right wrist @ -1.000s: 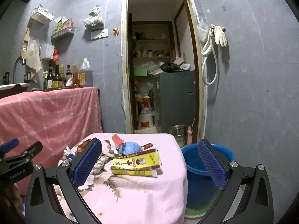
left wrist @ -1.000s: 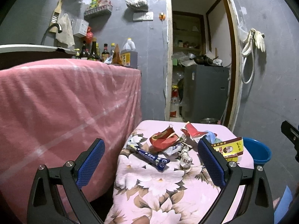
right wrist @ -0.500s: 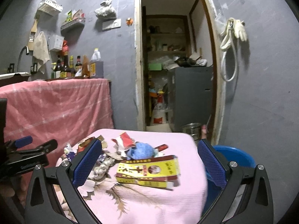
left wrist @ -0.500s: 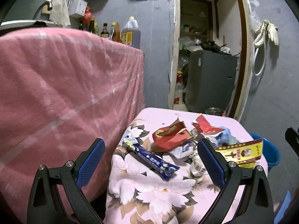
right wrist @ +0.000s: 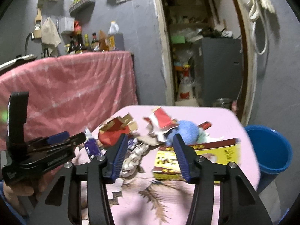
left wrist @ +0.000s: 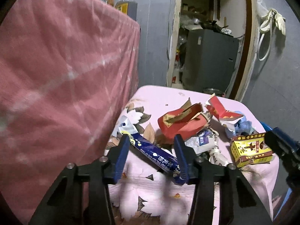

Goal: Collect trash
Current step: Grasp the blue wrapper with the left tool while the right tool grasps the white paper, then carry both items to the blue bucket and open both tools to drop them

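Pink cloth [left wrist: 61, 71]: draped over the tall surface at far left, hanging beside the table's left edge
Bottles [right wrist: 82, 43]: lined up on that surface against the grey wall, far left
Table [left wrist: 161, 193]: low, under a pink flowered cover, trash piled on its middle and right part
Left gripper [left wrist: 152, 156]: low over the table's near left part, fingers apart and released, the blue wrapper lying between them; whether the pads touch it cannot be told
Blue wrapper [left wrist: 155, 153]: long, dark blue, lying slantwise from far left to near right, its near end by the right finger
Red carton [left wrist: 182, 123]: torn and crumpled, just beyond the wrapper
Crumpled paper [left wrist: 204, 142]: white, between the red carton and the yellow box
Right gripper [right wrist: 151, 154]: over the table's near middle, fingers spread, grasping nothing, the yellow box's left end behind its right finger
Blue wad [right wrist: 184, 132]: soft, pale blue, just beyond the yellow box
Yellow box [right wrist: 211, 154]: flat, red-edged, on the table's right part
Blue bucket [right wrist: 270, 150]: on the floor, just right of the table
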Motion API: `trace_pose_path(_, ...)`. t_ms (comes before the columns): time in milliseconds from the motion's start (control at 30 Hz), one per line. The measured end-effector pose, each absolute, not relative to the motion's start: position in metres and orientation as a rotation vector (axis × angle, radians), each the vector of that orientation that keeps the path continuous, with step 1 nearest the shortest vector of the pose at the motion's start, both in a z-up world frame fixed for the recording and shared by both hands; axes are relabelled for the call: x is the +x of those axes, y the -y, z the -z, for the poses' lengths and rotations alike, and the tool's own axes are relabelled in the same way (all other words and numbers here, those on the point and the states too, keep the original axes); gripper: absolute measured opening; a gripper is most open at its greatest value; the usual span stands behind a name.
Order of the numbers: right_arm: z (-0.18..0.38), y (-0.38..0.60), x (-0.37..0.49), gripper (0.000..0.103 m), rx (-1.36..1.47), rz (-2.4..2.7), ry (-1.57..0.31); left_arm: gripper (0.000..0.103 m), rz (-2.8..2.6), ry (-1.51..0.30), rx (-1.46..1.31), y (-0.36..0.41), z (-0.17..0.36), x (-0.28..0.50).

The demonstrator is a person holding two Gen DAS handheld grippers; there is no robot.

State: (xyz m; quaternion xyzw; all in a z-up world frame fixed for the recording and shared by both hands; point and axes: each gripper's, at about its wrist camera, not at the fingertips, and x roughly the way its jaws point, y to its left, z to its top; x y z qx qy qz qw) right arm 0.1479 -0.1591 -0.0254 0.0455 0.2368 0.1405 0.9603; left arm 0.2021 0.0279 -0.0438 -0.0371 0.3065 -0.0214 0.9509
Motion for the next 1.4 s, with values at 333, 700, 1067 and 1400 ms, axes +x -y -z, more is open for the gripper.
trace_pose_path(333, 0.061, 0.136, 0.182, 0.033, 0.092, -0.345, -0.650, 0.033, 0.076, -0.725, -0.153, -0.039, 0.065, 0.209)
trace_pose_path(700, 0.077, 0.126, 0.202, 0.032, 0.105, -0.380, -0.744, 0.033, 0.118, -0.779, -0.217, -0.048, 0.068, 0.221)
trace_pose_path(1067, 0.088, 0.118, 0.218, 0.032, 0.129, -0.407, -0.836, 0.023, 0.155, -0.830, -0.219, -0.049, 0.062, 0.234)
trace_pose_path(1400, 0.093, 0.114, 0.208, 0.011, 0.185, -0.435, -0.856, 0.002, 0.195, -0.822, -0.263, -0.046, 0.054, 0.218)
